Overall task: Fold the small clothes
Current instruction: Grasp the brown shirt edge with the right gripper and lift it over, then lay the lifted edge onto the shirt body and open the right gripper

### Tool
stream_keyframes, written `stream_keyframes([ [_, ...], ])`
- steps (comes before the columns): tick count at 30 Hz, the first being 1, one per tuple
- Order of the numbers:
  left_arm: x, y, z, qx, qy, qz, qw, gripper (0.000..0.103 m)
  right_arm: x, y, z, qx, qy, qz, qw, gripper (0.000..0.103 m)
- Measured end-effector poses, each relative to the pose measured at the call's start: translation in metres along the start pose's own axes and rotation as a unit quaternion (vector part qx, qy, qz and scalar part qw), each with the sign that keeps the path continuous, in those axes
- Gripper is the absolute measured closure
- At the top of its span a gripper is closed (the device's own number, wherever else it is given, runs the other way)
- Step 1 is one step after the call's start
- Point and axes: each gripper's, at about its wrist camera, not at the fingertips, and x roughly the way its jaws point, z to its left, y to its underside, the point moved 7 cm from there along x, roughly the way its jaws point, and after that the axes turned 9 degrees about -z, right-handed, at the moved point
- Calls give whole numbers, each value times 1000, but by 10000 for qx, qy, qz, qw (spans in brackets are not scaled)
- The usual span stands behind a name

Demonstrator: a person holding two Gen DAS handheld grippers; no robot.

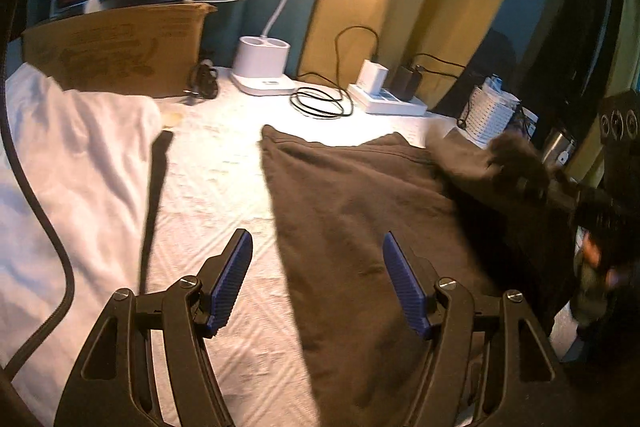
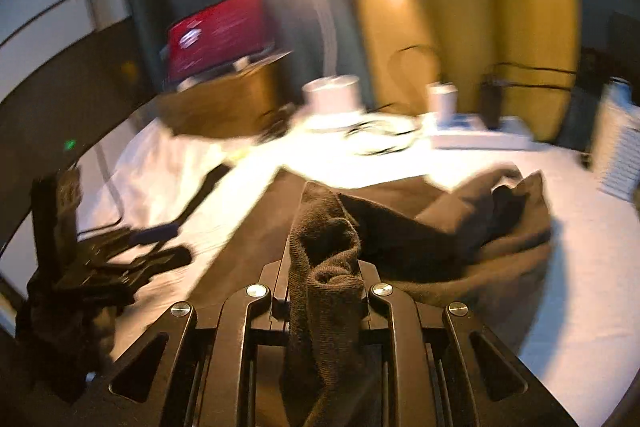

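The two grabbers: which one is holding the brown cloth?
The right gripper is pinched shut on the brown cloth. The left gripper hangs open, with nothing between its blue pads.

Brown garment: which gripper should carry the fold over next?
Right, probably. The right gripper is already clamped on a bunched edge of the brown garment, lifting it. The left gripper hovers open, holding nothing.

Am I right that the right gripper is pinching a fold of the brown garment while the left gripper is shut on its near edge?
Not quite. The left gripper is open and holds nothing; the left wrist view shows its blue pads apart above the brown garment. The rest holds: the right gripper is pinching a fold of that garment, as the right wrist view shows.
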Motion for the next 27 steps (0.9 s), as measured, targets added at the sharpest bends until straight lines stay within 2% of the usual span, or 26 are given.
stream_keyframes([
  [3,-6,2,14,-103,-113,-17,9999,35,23,17,34,-139,-344,287,9989,85],
  [7,-16,2,31,-217,-284,-66,9993,35,40,36,64,-356,-525,545,9965,85],
  [11,-20,5,42,-316,-396,-19,9987,35,46,53,77,-449,-599,842,9936,84],
  [15,-20,8,37,-304,-312,19,9990,35,53,65,80,-439,-534,1005,9925,82],
  [18,-19,8,29,-248,-188,52,9995,35,53,71,83,-378,-711,1050,9912,69],
  [20,-18,8,24,-218,-105,81,9997,35,50,73,90,-400,-908,1049,9895,32],
  [21,-17,8,21,-210,-60,95,9997,35,47,74,94,-462,-966,1027,9889,29],
  [27,-16,6,10,-183,-13,163,9997,35,29,68,85,-433,-779,797,9928,28],
])
